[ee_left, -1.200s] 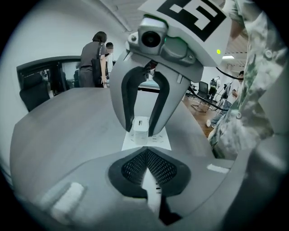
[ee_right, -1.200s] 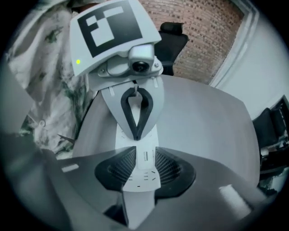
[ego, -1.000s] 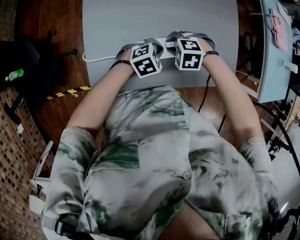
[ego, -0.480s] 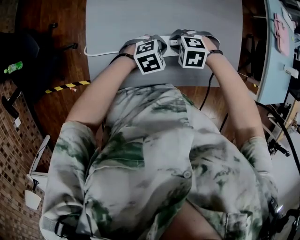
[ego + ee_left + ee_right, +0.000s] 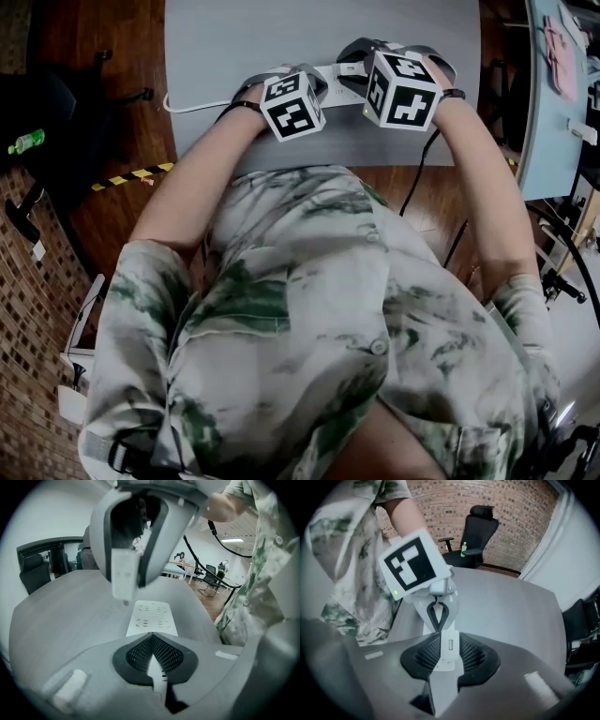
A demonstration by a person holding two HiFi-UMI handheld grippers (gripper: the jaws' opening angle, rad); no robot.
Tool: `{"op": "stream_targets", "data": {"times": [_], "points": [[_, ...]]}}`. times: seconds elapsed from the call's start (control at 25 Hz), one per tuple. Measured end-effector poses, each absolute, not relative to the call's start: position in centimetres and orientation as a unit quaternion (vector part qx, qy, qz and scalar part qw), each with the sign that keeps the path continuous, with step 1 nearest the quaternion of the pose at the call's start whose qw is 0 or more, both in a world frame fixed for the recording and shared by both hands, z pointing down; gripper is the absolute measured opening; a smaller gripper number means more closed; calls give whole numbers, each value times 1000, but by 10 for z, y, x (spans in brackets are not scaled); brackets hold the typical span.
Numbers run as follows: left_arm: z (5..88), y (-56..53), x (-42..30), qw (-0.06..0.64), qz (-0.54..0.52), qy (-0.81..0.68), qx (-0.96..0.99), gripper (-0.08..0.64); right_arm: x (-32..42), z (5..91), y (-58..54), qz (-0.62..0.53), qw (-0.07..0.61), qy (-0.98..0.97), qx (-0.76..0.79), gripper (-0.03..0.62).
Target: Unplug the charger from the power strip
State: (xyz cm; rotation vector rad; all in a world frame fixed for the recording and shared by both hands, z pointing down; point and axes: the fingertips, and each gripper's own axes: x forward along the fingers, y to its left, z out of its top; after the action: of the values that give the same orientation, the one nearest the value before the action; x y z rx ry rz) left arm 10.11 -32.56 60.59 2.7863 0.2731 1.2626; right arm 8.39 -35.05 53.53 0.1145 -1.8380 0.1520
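A white power strip (image 5: 153,618) lies on the grey table (image 5: 244,47). My left gripper (image 5: 154,657) is shut on the strip's near end and holds it down. A white charger (image 5: 449,645) with a USB port sits between the pads of my right gripper (image 5: 446,654), which is shut on it. In the left gripper view the charger (image 5: 123,576) hangs clear above the strip, its prongs showing below it. In the head view both marker cubes stand side by side over the strip (image 5: 330,77), the right one higher.
The strip's white cord (image 5: 192,106) runs off to the left across the table. A black cable (image 5: 417,178) hangs from the right gripper. A black office chair (image 5: 480,536) stands beyond the table, and a pale desk (image 5: 544,112) is at the right.
My right gripper has risen with the charger, which has come out of the strip. The left gripper has stayed on the strip.
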Motion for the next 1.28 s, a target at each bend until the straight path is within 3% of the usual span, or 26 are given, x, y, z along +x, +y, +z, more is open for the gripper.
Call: {"op": "stream_targets", "data": {"times": [0.2, 0.48, 0.76, 1.0, 1.28], "points": [[607, -324, 98, 37, 412, 88, 906, 3, 93, 497, -361, 68, 570, -808, 134, 103], [608, -332, 92, 61, 414, 68, 906, 3, 118, 478, -295, 116, 512, -815, 246, 104], [530, -334, 85, 69, 325, -40, 942, 4, 126, 458, -202, 152, 423, -820, 355, 104], [450, -247, 65, 89, 248, -102, 959, 3, 135, 429, -106, 125, 353, -831, 411, 106], [408, -100, 12, 97, 235, -201, 946, 3, 124, 428, 17, 120, 308, -851, 407, 106]]}}
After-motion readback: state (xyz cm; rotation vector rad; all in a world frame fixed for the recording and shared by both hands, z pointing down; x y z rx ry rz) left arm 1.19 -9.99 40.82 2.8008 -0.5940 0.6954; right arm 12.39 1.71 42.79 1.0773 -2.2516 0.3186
